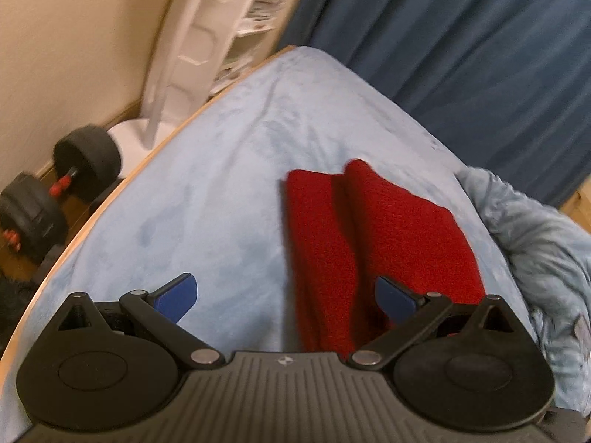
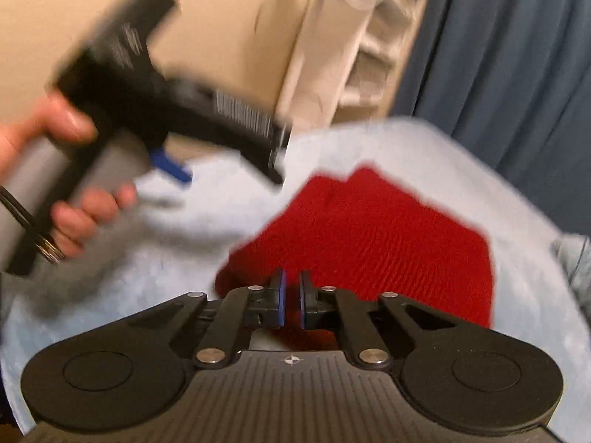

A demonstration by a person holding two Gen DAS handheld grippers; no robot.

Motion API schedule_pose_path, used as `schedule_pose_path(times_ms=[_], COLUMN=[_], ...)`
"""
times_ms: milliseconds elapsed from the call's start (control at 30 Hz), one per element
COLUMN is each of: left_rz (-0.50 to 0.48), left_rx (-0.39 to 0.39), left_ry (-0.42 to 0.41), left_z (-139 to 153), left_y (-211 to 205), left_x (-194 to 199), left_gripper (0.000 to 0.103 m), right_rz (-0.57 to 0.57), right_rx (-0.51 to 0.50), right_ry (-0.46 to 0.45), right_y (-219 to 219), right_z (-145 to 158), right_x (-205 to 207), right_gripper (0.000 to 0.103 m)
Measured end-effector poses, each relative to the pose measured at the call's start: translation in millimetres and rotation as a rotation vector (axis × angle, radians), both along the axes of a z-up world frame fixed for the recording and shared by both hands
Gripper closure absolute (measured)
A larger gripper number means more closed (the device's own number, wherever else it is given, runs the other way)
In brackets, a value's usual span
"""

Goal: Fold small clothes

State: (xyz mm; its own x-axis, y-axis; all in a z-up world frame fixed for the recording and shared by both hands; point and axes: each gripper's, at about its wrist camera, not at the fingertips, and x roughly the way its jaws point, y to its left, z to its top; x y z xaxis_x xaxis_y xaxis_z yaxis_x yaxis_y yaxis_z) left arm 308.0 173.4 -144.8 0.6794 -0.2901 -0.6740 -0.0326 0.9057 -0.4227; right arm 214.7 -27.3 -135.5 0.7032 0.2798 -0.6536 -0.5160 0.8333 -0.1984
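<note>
A small red knitted garment lies folded on a pale blue blanket; it also shows in the right wrist view. My left gripper is open and empty, just above the garment's near end, with its right finger over the red cloth. In the right wrist view the left gripper is seen held in a hand at the left, above the blanket. My right gripper has its fingers nearly together with a narrow gap, at the garment's near edge; nothing shows between them.
A crumpled blue-grey cloth lies at the blanket's right. A dumbbell lies on the floor at the left, beside a white rack. Dark blue curtains hang behind. The table's wooden edge runs along the left.
</note>
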Motion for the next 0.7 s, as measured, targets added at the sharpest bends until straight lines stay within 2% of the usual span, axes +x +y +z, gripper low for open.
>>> schedule_pose_path(times_ms=[100, 233, 300, 333, 400, 467, 700], left_rz=[-0.059, -0.176, -0.185, -0.175, -0.155, -0.14, -0.146], left_rx=[0.041, 0.009, 0.094, 0.137, 0.147, 0.129, 0.166], left_ry=[-0.007, 0.04, 0.051, 0.057, 0.078, 0.089, 0.073], left_z=[0.6, -8.9, -13.3, -15.9, -20.4, -21.9, -17.1], left_y=[-13.1, -29.8, -39.0, -41.1, -38.1, -34.2, -32.5], left_x=[-1.1, 5.4, 6.6, 6.8, 8.7, 10.2, 6.3], left_gripper=[0.0, 0.0, 0.0, 0.0, 0.0, 0.0, 0.0], right_rz=[-0.007, -0.008, -0.016, -0.022, -0.031, -0.045, -0.13], right_rx=[0.0, 0.021, 0.03, 0.038, 0.038, 0.002, -0.064], right_ry=[0.032, 0.058, 0.084, 0.117, 0.167, 0.182, 0.203], right_y=[8.8, 7.6, 4.7, 1.9, -4.5, -8.0, -30.3], right_z=[-19.0, -16.0, -9.8, -5.9, 0.6, 4.3, 11.4], right_x=[9.8, 19.2, 20.1, 19.9, 14.6, 7.6, -2.0], right_gripper=[0.099, 0.099, 0.098, 0.094, 0.08, 0.054, 0.049])
